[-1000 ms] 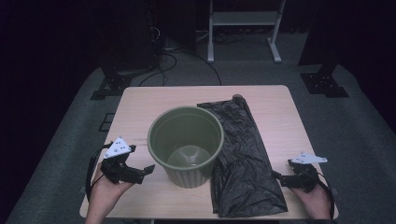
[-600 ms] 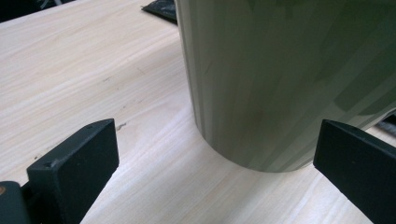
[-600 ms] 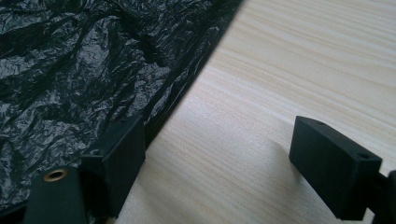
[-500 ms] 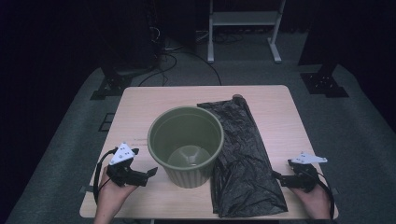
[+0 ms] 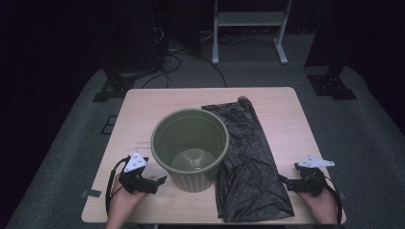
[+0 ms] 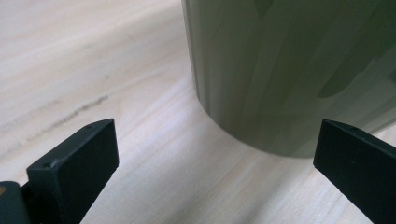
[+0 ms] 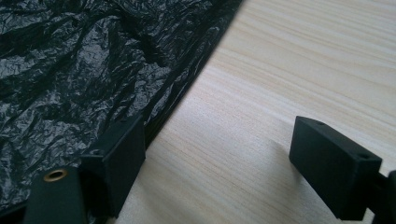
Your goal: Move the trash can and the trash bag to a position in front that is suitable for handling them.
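An olive-green ribbed bin (image 5: 191,143) stands upright and empty in the middle of the wooden table (image 5: 143,109). A crumpled black plastic bag (image 5: 248,167) lies flat on the table, right of the bin, touching its side. My left gripper (image 5: 160,181) rests open near the front left, its jaws pointing at the bin's base; the bin wall (image 6: 280,70) rises just beyond the jaws, which hold nothing. My right gripper (image 5: 282,181) is open at the front right, one jaw at the bag's edge (image 7: 187,98), nothing held.
The table's front edge runs just below both hands. Grey carpet surrounds the table. Black stand feet (image 5: 332,83) and cables (image 5: 167,62) lie on the floor behind, along with a white metal frame (image 5: 248,24).
My left gripper has slid right and slightly back along the table, closer to the bin's base. The right gripper, bin and bag have stayed put.
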Action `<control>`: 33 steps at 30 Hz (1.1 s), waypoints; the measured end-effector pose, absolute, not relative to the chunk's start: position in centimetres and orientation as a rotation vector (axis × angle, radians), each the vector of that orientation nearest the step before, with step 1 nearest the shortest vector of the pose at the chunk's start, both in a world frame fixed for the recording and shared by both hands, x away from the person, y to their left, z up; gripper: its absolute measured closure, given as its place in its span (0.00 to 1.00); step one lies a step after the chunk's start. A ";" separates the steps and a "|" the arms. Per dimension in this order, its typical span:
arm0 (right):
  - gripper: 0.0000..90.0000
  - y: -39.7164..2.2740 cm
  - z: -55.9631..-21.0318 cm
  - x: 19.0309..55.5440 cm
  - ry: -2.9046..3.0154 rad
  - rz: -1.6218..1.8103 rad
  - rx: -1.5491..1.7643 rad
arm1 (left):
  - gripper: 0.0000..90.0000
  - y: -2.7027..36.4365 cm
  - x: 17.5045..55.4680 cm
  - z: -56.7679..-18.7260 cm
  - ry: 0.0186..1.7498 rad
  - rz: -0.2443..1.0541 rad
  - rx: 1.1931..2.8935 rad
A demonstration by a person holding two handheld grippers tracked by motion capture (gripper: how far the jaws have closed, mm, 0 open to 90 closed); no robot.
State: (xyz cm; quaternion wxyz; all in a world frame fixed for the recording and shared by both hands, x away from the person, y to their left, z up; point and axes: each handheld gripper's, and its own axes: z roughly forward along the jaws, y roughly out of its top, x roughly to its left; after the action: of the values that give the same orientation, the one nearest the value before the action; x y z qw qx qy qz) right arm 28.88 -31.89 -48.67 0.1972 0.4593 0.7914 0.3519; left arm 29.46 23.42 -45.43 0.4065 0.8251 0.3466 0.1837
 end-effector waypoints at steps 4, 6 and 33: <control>0.20 -31.7 -48.6 28.9 2.202 0.974 1.283 | 0.00 23.3 29.6 -46.4 0.890 0.464 2.117; 0.19 -31.5 -48.5 28.9 2.204 0.960 1.280 | 0.00 23.1 29.7 -46.8 0.890 0.460 2.145; 0.74 -29.0 -48.0 29.6 2.293 1.036 1.223 | 0.00 22.6 29.9 -48.4 0.908 0.397 2.202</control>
State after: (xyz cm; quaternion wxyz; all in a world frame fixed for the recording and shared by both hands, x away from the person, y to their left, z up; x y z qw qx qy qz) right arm 29.57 -29.04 -47.98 0.1710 0.4308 0.8075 0.3649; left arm 29.92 22.64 -48.36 0.3554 0.8523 0.3514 0.1538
